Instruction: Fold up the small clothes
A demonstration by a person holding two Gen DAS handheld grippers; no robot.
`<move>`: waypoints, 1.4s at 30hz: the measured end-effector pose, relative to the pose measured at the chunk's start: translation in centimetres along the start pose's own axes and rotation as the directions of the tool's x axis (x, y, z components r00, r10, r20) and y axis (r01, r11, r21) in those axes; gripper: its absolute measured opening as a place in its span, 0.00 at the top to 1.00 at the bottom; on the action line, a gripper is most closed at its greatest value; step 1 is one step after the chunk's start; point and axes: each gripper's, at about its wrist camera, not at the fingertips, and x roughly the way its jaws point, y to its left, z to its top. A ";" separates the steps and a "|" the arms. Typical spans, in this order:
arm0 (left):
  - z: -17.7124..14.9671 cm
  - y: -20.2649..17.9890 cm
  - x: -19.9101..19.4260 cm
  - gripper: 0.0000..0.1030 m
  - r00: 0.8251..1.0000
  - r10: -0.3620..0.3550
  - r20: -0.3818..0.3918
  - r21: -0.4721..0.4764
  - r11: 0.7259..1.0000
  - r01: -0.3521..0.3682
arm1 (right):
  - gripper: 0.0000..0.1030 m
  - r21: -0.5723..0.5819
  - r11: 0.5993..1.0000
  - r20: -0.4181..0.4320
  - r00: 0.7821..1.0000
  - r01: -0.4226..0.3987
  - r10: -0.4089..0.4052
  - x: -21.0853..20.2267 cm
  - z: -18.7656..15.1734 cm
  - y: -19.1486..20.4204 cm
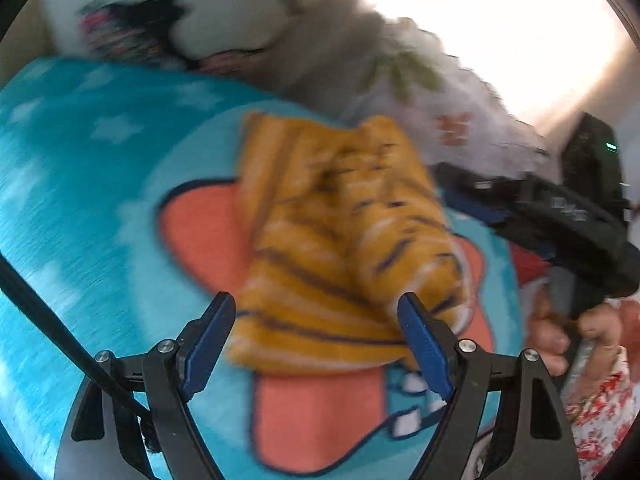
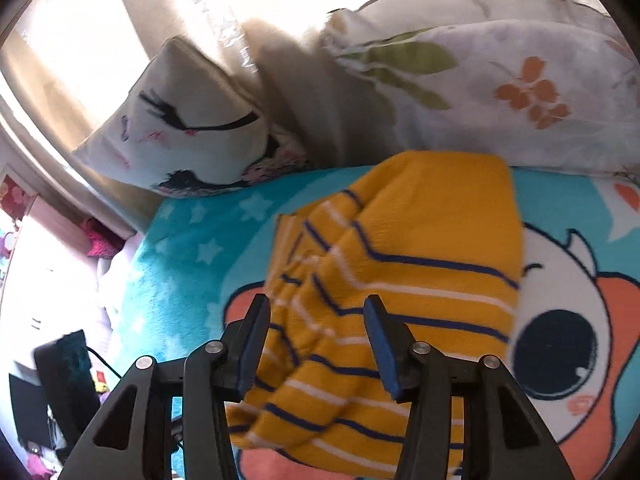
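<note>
in the left wrist view, the left gripper point(image 1: 316, 326) has its blue-padded jaws spread wide, with nothing between them. just past its fingertips lies a mustard striped garment point(image 1: 340, 248), folded over on itself and resting on a turquoise cartoon blanket point(image 1: 80, 208) printed with white stars and coral shapes. the picture is smeared with motion blur, so the stripes read only as dark and pale lines. at the right edge the right gripper point(image 1: 472, 178) reaches in as a black body ending near the garment's far side, held by the person's right hand point(image 1: 560, 328) above a red-and-white floral sleeve point(image 1: 604, 412). there is pale lettering on the black body, too blurred to read, and a small green light glows on it. behind the blanket sit a white face-print cushion point(image 1: 160, 16) and a floral pillow point(image 1: 432, 112).

in the right wrist view, the right gripper point(image 2: 318, 346) hangs over the near end of the mustard striped garment point(image 2: 400, 264), jaws parted at a middling width on either side of a bunched ridge of cloth; i cannot tell whether the pads touch it. the garment shows navy and white stripes and a plain yellow top part, lying on the blanket point(image 2: 180, 280) beside a big cartoon eye. the cushion point(image 2: 180, 120) with drawn lashes and the floral pillow point(image 2: 500, 92) lean at the back. no readable writing appears here.
</note>
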 end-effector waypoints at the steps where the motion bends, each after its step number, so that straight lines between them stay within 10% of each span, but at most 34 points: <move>1: 0.4 -0.9 0.3 0.20 1.000 -0.014 0.002 0.020 1.000 0.014 | 0.49 0.002 1.000 0.001 1.000 0.009 -0.009 0.1 0.2 -0.2; 7: 1.7 -4.3 2.6 0.18 1.000 -0.019 -0.013 0.109 0.994 0.020 | 0.46 -0.049 0.997 -0.027 0.997 0.066 -0.068 0.5 2.3 -0.5; 14: 0.9 -0.4 0.8 0.18 0.998 -0.064 -0.009 -0.021 0.998 0.064 | 0.46 -0.013 1.000 -0.210 0.978 0.008 -0.011 4.9 2.0 -1.2; 17: 0.2 2.0 -0.5 0.18 0.998 -0.054 0.019 -0.102 0.993 0.056 | 0.72 0.002 0.999 -0.307 0.951 -0.039 0.038 7.8 0.8 -0.8; 22: -0.3 3.3 -2.8 0.18 0.996 -0.001 0.094 -0.134 0.991 0.014 | 0.75 0.128 0.976 -0.309 0.928 -0.176 0.208 10.0 0.8 -1.0; 33: 0.5 -4.7 2.3 0.16 0.996 0.077 0.051 0.258 0.962 -0.087 | 0.75 0.377 0.872 -0.204 0.891 -0.310 0.405 9.0 -0.3 -5.6; 34: 0.7 -5.1 3.1 0.19 0.992 0.117 0.043 0.282 0.951 -0.124 | 0.75 0.365 0.880 -0.210 0.894 -0.304 0.396 8.8 -0.1 -5.5; 36: 1.4 -4.6 4.0 0.92 0.986 0.164 0.016 0.264 0.951 -0.162 | 0.71 0.318 0.904 -0.218 0.906 -0.286 0.363 8.0 0.3 -4.9; 38: 2.9 -1.2 3.1 0.90 0.997 0.077 -0.016 0.063 0.995 -0.076 | 0.64 0.272 0.922 -0.210 0.918 -0.275 0.336 7.0 0.8 -4.4; 42: 3.0 4.6 1.8 0.90 0.999 -0.006 -0.033 -0.182 0.983 0.000 | 0.54 0.144 0.965 -0.195 0.949 -0.220 0.246 4.7 1.4 -3.1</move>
